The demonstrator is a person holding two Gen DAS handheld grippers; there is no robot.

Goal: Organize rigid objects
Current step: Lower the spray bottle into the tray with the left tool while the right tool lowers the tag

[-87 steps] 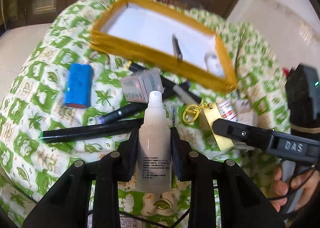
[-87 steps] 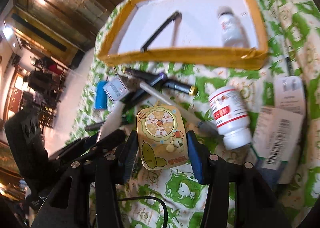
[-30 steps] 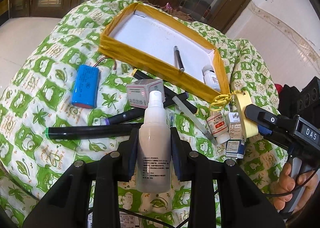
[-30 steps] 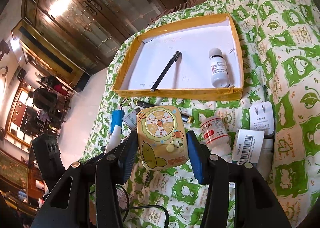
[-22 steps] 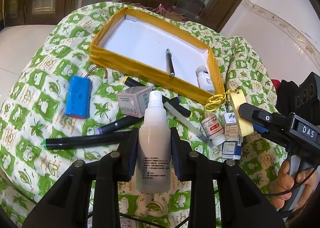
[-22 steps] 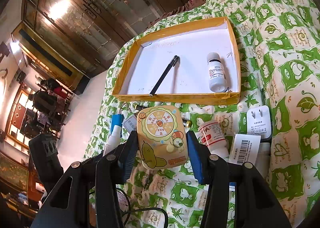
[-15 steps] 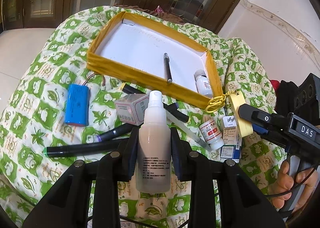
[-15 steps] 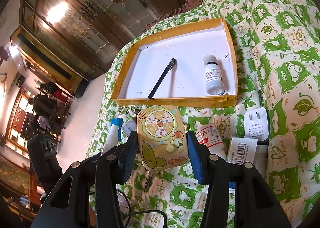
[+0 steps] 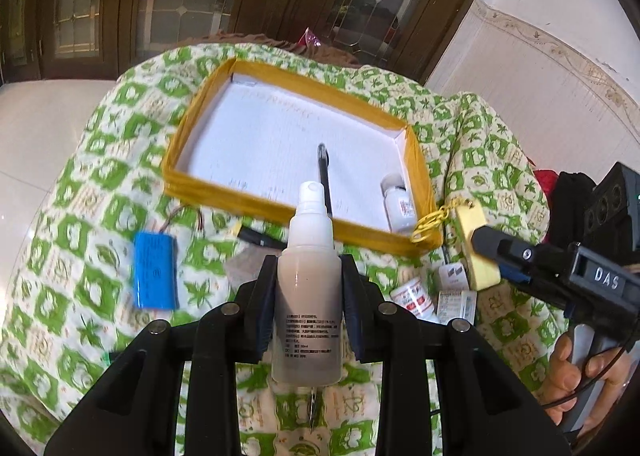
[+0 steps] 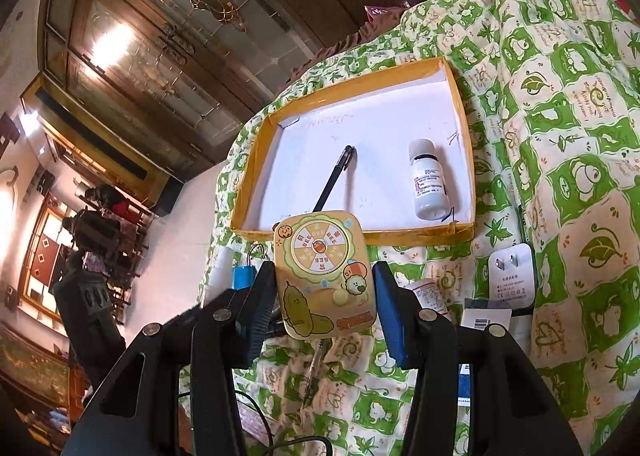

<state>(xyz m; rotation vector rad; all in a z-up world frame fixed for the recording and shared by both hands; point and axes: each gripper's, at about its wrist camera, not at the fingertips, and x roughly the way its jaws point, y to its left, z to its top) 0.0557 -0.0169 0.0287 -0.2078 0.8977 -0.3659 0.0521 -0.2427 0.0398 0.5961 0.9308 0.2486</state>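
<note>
My left gripper (image 9: 308,276) is shut on a translucent spray bottle (image 9: 308,296) with a white nozzle, held upright above the green-patterned cloth. My right gripper (image 10: 324,292) is shut on a yellow cartoon keychain toy (image 10: 324,276); from the left wrist view the same toy (image 9: 478,252) shows edge-on with its yellow chain, near the box's right corner. Ahead lies a yellow-rimmed white box (image 9: 200,185) (image 10: 464,143). Inside it rest a black pen (image 9: 323,171) (image 10: 334,179) and a small white bottle (image 9: 398,203) (image 10: 428,179).
On the cloth lie a blue battery pack (image 9: 155,270), a dark marker (image 9: 256,236), a red-labelled white pill bottle (image 9: 412,298), a white plug adapter (image 10: 512,274) and barcoded packets (image 10: 486,320). A hand (image 9: 588,372) grips the right tool. Dark wooden doors stand behind.
Both grippers have risen and pulled back from the cloth with their objects, so the box sits further off and the loose items look smaller. Neither grip has altered.
</note>
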